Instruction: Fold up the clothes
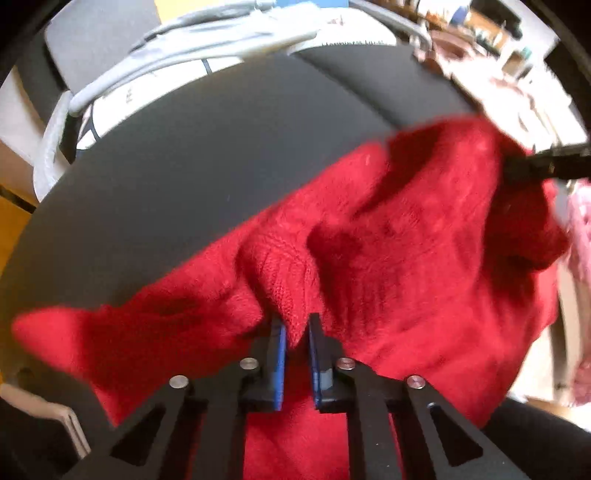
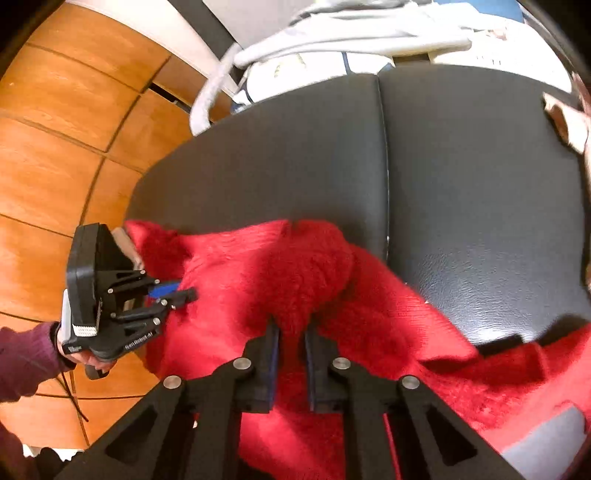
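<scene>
A red knitted sweater point(image 1: 406, 266) lies rumpled across a black padded surface point(image 1: 207, 155). My left gripper point(image 1: 295, 325) is shut on a ribbed fold of it, the cloth pinched between the blue pads. In the right wrist view the same sweater point(image 2: 229, 258) bunches up between the fingers of my right gripper point(image 2: 291, 328), which is shut on a fuzzy fold. The left gripper point(image 2: 181, 290) shows there at the left, held by a hand in a dark red sleeve, clamped on the sweater's edge. The right gripper's tip point(image 1: 524, 166) appears at the right in the left wrist view, on the sweater.
The black padded surface point(image 2: 480, 184) has a seam down its middle. Light grey and white clothes point(image 2: 351, 33) are piled behind its far edge. Orange-brown floor tiles point(image 2: 74, 147) lie to the left. A pink patterned cloth point(image 1: 580, 236) sits at the right edge.
</scene>
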The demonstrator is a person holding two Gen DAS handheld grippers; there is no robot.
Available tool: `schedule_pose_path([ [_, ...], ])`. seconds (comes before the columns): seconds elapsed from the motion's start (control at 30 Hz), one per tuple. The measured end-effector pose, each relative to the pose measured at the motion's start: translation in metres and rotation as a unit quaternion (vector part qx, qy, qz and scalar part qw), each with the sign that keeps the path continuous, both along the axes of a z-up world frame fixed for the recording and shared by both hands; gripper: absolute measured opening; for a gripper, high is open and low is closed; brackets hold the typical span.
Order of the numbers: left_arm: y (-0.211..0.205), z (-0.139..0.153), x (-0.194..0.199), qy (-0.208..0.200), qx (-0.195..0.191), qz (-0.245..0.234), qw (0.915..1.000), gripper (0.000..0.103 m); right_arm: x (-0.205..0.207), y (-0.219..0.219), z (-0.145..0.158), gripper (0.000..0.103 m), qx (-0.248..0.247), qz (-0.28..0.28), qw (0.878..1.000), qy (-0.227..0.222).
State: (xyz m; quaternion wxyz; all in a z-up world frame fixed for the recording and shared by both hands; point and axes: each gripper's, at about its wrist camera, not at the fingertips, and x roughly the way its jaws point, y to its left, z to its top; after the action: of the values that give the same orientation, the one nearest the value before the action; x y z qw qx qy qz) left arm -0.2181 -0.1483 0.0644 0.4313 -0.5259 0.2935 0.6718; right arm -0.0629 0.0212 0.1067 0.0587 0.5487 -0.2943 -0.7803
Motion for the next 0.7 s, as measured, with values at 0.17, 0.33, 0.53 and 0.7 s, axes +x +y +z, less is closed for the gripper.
schedule_pose_path([
  [0.17, 0.015, 0.019, -0.019, 0.01, 0.019, 0.018, 0.9996, 0.009, -0.013, 0.03, 0.053, 0.009, 0.023, -0.003, 0.998, 0.065],
  [0.33, 0.041, 0.013, -0.032, 0.013, 0.001, 0.019, 0.9997, 0.028, -0.03, 0.036, 0.065, 0.009, 0.063, 0.036, 0.994, 0.079],
  [0.53, 0.072, 0.006, -0.047, 0.017, -0.021, 0.021, 0.9994, 0.048, 0.008, 0.039, -0.044, 0.009, 0.03, 0.01, 0.999, -0.044],
  [0.7, 0.109, -0.003, -0.059, 0.085, -0.014, -0.017, 0.9961, 0.079, 0.023, 0.039, -0.074, 0.009, -0.002, -0.03, 0.997, -0.064],
])
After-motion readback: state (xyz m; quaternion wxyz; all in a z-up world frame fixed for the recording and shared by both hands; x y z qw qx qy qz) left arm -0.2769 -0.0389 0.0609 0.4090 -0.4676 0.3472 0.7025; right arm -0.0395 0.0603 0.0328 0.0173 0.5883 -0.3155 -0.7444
